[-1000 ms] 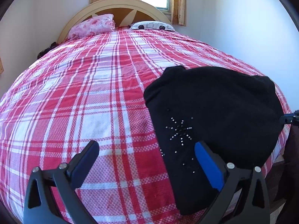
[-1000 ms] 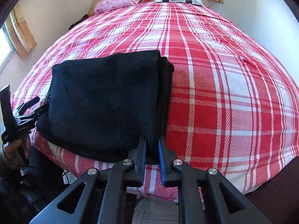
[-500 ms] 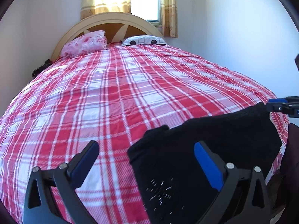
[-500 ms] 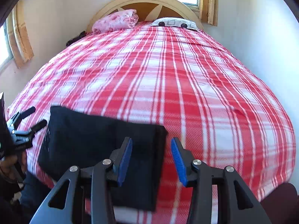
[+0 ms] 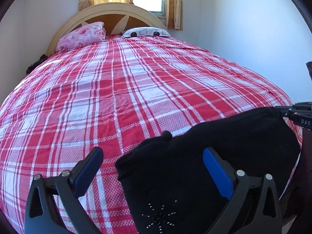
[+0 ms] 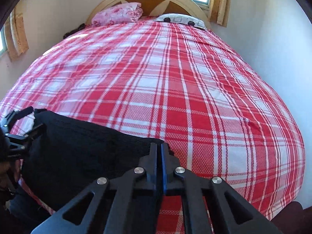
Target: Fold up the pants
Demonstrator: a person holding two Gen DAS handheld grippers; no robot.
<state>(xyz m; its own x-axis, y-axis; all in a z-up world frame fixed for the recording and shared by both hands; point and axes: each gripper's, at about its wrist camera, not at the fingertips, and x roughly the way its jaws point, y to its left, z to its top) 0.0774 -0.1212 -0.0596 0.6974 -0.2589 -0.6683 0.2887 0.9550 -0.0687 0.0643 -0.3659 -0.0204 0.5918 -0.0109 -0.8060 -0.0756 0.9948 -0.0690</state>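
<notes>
I can't see the near edge of the pants point(image 5: 204, 156); it's cut off below both frames. Folded black bundle sits at the foot of the plaid bedspread point(image 5: 117, 89). My left gripper point(image 5: 152, 167) is wide open, nothing held, hovering over the pants' left corner. Right gripper point(image 6: 159, 156) fully closed (pads together, no cloth visibly between them) at the pants' right edge. Stud pattern shows in left view only.

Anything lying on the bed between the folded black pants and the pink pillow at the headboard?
Nothing. In both wrist views only bare red plaid bedspread runs from the black pants up to the pink pillow.
</notes>
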